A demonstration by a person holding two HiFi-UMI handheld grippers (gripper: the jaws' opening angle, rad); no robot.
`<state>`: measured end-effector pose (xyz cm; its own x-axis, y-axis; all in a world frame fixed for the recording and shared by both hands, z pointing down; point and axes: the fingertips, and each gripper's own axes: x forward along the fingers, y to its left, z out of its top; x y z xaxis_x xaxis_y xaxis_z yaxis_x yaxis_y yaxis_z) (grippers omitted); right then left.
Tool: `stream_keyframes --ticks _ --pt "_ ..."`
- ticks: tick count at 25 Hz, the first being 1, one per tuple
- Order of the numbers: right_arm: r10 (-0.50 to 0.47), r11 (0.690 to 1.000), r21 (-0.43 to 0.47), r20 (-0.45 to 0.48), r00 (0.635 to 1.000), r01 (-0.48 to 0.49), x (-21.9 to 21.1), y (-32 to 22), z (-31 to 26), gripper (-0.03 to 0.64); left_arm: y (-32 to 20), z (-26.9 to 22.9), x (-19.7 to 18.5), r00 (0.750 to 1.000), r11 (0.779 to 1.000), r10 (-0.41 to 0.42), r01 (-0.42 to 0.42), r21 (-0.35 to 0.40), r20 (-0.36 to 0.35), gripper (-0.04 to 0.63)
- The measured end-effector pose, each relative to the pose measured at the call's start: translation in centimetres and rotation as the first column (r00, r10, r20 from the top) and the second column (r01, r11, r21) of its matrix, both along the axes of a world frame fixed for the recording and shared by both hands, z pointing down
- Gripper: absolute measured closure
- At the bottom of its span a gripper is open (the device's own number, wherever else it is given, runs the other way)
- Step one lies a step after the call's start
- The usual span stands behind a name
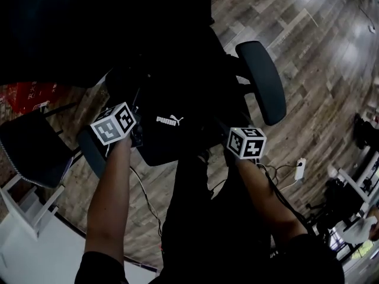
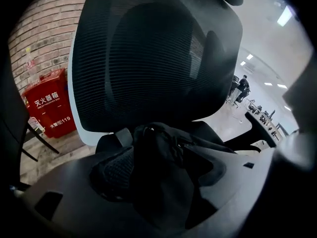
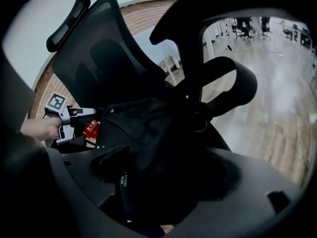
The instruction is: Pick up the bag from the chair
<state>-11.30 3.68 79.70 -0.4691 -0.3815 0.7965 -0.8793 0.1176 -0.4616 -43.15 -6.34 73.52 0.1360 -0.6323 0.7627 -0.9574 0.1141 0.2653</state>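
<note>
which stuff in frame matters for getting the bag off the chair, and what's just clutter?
For the job:
- bag, black, on the seat
- chair
- left gripper, open, bag between its jaws
- right gripper, open, bag between its jaws

Just lying about:
- red fire box by the brick wall
- other chair
- white plug with its cable on the floor

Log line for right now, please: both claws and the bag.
left claw: open, bag between jaws, ungripped | right claw: open, bag between jaws, ungripped | bag: on chair, not lifted
</note>
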Motion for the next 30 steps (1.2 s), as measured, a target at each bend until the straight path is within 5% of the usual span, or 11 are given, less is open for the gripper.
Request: stream_keyframes --ticks 10,15,17,18,19,25,30 --pt "0.129 0.992 -0.005 -0.079 0.989 -0.130 0.4 -1.7 2.3 0.212 -2.5 4.7 -0.9 0.989 0.991 0.113 -0.105 -0.078 0.098 0.225" --pt "0.126 0.991 -0.026 -0.158 0.979 -0.132 0.8 -1.9 2.7 0.215 -2.4 6.6 -0.1 0.996 0.992 0.090 -0.092 -0.083 -0.023 0.235" --pt "0.106 0.993 -0.030 -0.171 0.980 -0.113 0.7 -1.8 2.6 0.232 -2.2 6.5 0.6 0.993 0.993 0.090 -0.095 -0.066 -0.081 0.280" --pt "0.095 0.994 -0.032 -0.170 0.981 -0.101 0.5 -1.8 2.5 0.251 -2.0 6.2 1.1 0.991 0.993 0.102 -0.108 -0.055 -0.089 0.354" --pt "0.085 0.995 -0.033 -0.161 0.983 -0.091 0.3 -1.9 2.4 0.310 -1.9 6.0 1.5 0.990 0.992 0.118 -0.122 -0.046 -0.079 0.395" --pt "0.050 0.998 -0.042 -0.120 0.992 -0.055 -0.7 -2.8 2.1 0.484 -1.0 5.3 2.5 0.984 0.982 0.174 -0.175 -0.076 -0.023 0.484" --pt "-0.006 1.000 -0.010 -0.110 0.994 0.005 -1.5 -3.0 1.0 0.531 0.4 4.3 2.3 0.986 0.983 0.165 -0.165 -0.080 -0.005 0.535"
